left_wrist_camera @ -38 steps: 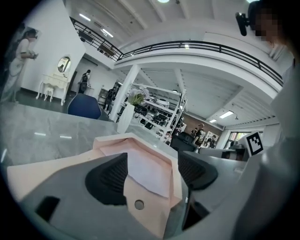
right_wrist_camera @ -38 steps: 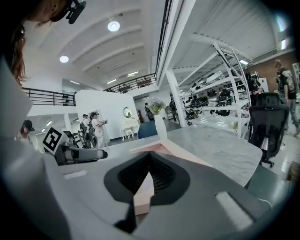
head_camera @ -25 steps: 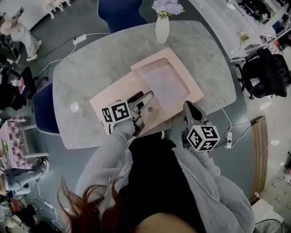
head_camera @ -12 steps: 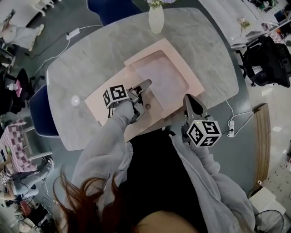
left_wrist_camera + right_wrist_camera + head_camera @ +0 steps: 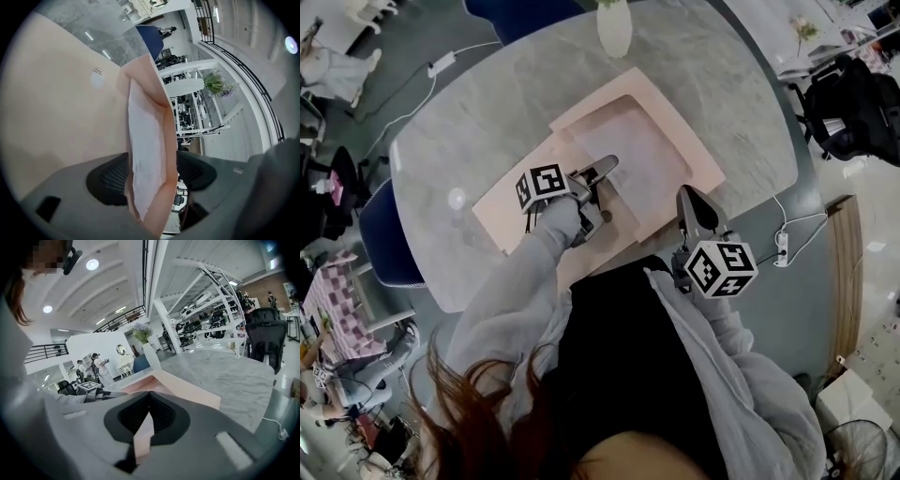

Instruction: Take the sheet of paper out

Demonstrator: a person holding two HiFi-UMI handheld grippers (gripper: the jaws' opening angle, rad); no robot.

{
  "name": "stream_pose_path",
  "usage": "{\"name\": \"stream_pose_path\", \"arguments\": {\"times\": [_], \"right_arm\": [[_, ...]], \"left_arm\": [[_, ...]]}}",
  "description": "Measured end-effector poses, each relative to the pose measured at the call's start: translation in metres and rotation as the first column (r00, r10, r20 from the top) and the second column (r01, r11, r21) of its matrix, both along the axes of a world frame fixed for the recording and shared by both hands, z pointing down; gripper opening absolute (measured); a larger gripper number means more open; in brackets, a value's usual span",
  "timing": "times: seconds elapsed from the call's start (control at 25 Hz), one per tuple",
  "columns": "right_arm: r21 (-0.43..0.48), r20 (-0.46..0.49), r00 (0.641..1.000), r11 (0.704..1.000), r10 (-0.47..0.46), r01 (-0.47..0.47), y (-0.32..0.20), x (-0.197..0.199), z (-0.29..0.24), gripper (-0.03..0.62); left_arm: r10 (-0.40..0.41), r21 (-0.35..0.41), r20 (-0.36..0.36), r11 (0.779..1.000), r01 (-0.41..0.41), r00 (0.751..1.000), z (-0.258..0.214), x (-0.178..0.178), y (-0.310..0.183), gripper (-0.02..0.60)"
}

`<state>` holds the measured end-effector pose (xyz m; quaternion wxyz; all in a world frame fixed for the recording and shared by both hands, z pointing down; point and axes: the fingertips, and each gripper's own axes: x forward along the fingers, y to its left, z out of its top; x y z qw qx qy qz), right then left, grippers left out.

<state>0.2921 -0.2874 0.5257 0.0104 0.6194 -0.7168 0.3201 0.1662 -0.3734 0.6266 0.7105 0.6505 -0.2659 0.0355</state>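
Sheet of paper point(image 5: 145, 150) sits btwn L gripper's point(image 5: 151, 174) spread jaws, arm outstretched fwd; R gripper point(image 5: 148, 420) pinches folder point(image 5: 675, 127) edge.

Envelope point(image 5: 516, 202) lies mid-desk point(image 5: 487, 103), w/ vase point(image 5: 614, 28) behind it at far edge, chair point(image 5: 389, 234) left of desk. Sheet of paper point(image 5: 637, 155) sits in envelope's far half. L gripper point(image 5: 605, 169) over envelope's centre, sheet btwn its fingers point(image 5: 110, 180); R gripper point(image 5: 686, 195) at near-right, on envelope's rim.

Your sweatshirt point(image 5: 511, 309) is light grey over a black top point(image 5: 619, 356), hair point(image 5: 478, 422) reddish-brown; left gripper point(image 5: 602, 176) and right gripper point(image 5: 689, 199) grey, each bearing a black-and-white marker cube point(image 5: 543, 186).
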Motion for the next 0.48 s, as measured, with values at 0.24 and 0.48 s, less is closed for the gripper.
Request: {"name": "stream_pose_path", "arguments": {"times": [0.24,0.48], "right_arm": [[0.002,0.007,1.000,1.000,0.014,-0.014,-0.002,-0.002,0.000,0.009],[0.003,0.006,1.000,1.000,0.029,-0.029,0.001,0.000,0.001,0.009]], "left_arm": [[0.022,-0.011,0.028,1.000,-0.021,0.999,0.011,0.004,-0.001,0.214],[0.048,-0.019,0.161,0.999,-0.045,0.986,0.031,-0.002,0.004,0.002]]}}
